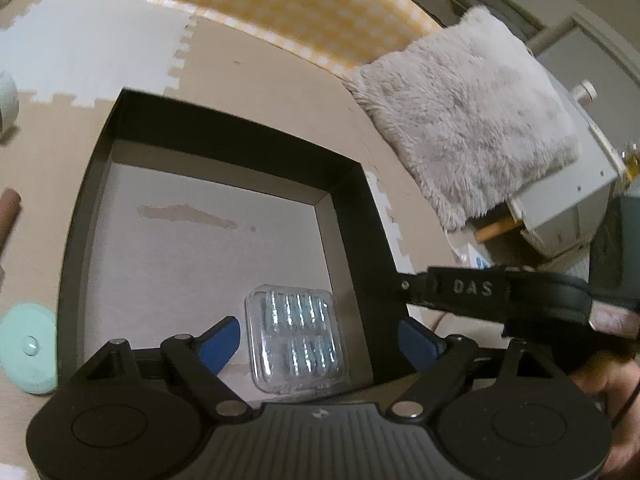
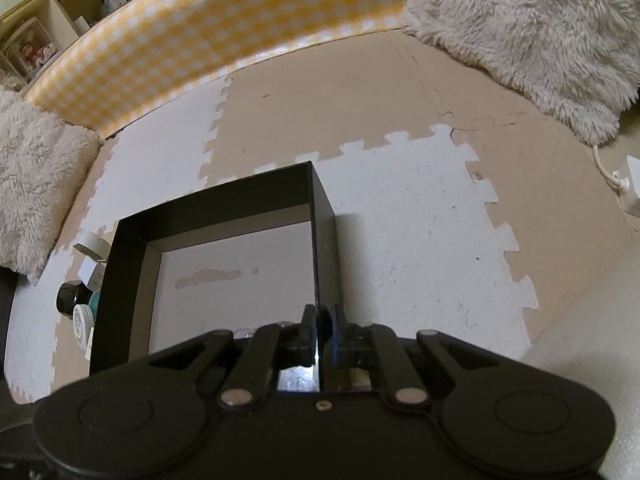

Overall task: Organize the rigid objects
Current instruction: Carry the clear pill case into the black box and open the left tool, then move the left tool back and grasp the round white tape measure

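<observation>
Blister pack in the black box

The left gripper (image 1: pixel 318 340) stands apart over the blister pack (image 1: pixel 296 342), lying at the box's (image 1: pixel 224 124) near right corner; the right gripper (image 2: pixel 320 332) is clamped on the right wall.

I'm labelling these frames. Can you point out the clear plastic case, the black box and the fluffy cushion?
clear plastic case (image 1: pixel 296 340), left wrist view, middle of its lid.
black box (image 1: pixel 352 216), left wrist view, its right wall.
fluffy cushion (image 1: pixel 468 116), left wrist view, middle of its top.
</observation>
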`<state>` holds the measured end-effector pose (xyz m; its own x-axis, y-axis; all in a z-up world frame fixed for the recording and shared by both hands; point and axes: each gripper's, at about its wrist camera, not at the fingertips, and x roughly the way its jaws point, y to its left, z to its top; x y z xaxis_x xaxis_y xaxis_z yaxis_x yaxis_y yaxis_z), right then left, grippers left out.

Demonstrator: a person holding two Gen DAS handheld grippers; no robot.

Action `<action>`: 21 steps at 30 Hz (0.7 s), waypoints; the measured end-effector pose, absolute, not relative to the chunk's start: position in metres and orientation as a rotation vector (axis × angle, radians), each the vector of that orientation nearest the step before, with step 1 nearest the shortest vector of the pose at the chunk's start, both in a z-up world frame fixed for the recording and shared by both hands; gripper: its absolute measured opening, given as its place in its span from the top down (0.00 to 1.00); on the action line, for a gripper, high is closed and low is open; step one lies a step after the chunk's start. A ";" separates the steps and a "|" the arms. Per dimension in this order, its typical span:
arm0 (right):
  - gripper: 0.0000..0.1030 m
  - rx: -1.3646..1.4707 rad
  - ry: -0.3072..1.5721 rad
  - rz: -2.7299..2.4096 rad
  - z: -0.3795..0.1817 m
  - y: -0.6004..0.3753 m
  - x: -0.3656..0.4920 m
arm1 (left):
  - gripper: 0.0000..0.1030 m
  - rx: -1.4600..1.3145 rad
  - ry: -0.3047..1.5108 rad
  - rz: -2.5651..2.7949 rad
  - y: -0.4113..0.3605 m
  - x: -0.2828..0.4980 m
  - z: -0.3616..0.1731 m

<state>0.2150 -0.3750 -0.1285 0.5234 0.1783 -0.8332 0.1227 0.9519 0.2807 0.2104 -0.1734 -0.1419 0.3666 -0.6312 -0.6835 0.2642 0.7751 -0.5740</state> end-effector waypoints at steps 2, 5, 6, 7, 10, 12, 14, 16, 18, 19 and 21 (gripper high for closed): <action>0.92 0.325 1.024 0.034 -0.128 -0.375 0.215 | 0.13 -0.374 1.040 -0.597 -0.173 0.207 -0.135; 0.92 0.324 1.024 0.034 -0.128 -0.375 0.214 | 0.09 -0.339 1.024 -0.599 -0.172 0.203 -0.124; 0.92 0.324 1.024 0.034 -0.128 -0.375 0.214 | 0.07 -0.329 1.019 -0.599 -0.171 0.201 -0.120; 0.92 0.324 1.024 0.034 -0.128 -0.375 0.214 | 0.06 -0.317 1.013 -0.598 -0.170 0.199 -0.116; 0.92 0.323 1.024 0.034 -0.128 -0.375 0.214 | 0.03 -0.283 0.995 -0.587 -0.167 0.195 -0.104; 0.92 0.324 1.024 0.034 -0.128 -0.375 0.214 | 0.01 -0.260 0.984 -0.582 -0.165 0.192 -0.096; 0.92 0.324 1.024 0.034 -0.128 -0.375 0.214 | 0.00 -0.239 0.980 -0.577 -0.162 0.189 -0.091; 0.92 0.324 1.024 0.034 -0.128 -0.375 0.214 | 0.00 -0.223 0.980 -0.575 -0.159 0.187 -0.085; 0.92 0.323 1.025 0.034 -0.128 -0.374 0.214 | 0.00 -0.204 0.973 -0.571 -0.156 0.184 -0.079; 0.92 0.322 1.025 0.034 -0.128 -0.374 0.214 | 0.00 -0.195 0.968 -0.568 -0.154 0.183 -0.076; 0.92 0.323 1.025 0.034 -0.128 -0.375 0.214 | 0.00 -0.175 0.957 -0.562 -0.150 0.181 -0.070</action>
<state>0.2139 -0.3746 -0.1281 0.5231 0.1777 -0.8335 0.1222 0.9523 0.2797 0.1808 -0.1501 -0.0696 0.4466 -0.5259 -0.7238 0.3756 0.8445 -0.3819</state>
